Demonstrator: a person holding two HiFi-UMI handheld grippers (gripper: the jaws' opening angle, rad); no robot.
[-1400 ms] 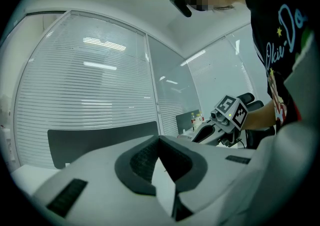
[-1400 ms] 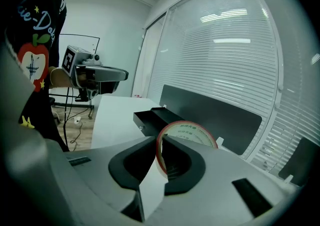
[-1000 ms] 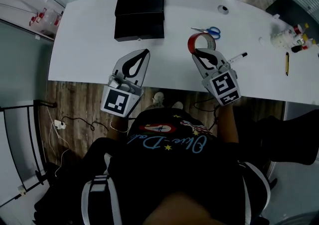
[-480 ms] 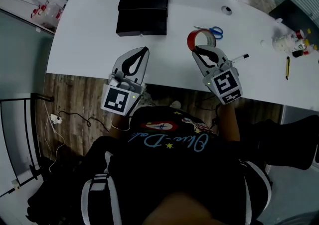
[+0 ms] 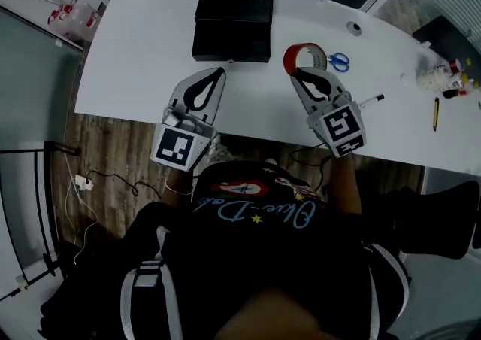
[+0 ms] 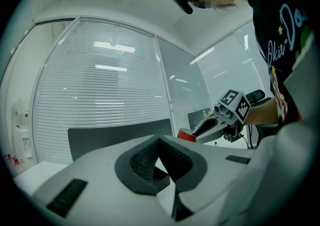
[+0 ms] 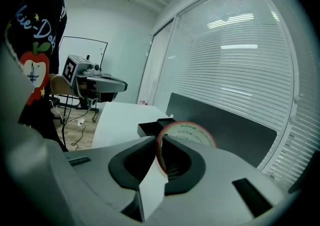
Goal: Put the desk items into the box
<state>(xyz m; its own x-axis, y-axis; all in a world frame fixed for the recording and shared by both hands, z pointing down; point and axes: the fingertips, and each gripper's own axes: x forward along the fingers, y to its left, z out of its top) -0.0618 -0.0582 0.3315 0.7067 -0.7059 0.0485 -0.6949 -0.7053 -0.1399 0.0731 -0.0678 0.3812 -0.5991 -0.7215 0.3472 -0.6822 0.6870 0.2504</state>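
In the head view, the right gripper [image 5: 308,75] holds the red tape roll [image 5: 304,58] upright just right of the black box [image 5: 231,26] on the white desk [image 5: 135,53], and the left gripper [image 5: 213,77] hangs just in front of the box. In the left gripper view, its jaws are closed together with nothing between them. In the right gripper view, the jaws stand narrow, pinching the tape roll's rim, with the box beyond to its left.

Desk [image 5: 135,68]: smooth matt white top. Box [image 5: 233,24]: matt black, smooth. Tape roll [image 5: 290,60]: glossy red plastic. Floor [image 5: 105,154]: dull wood-grain boards.
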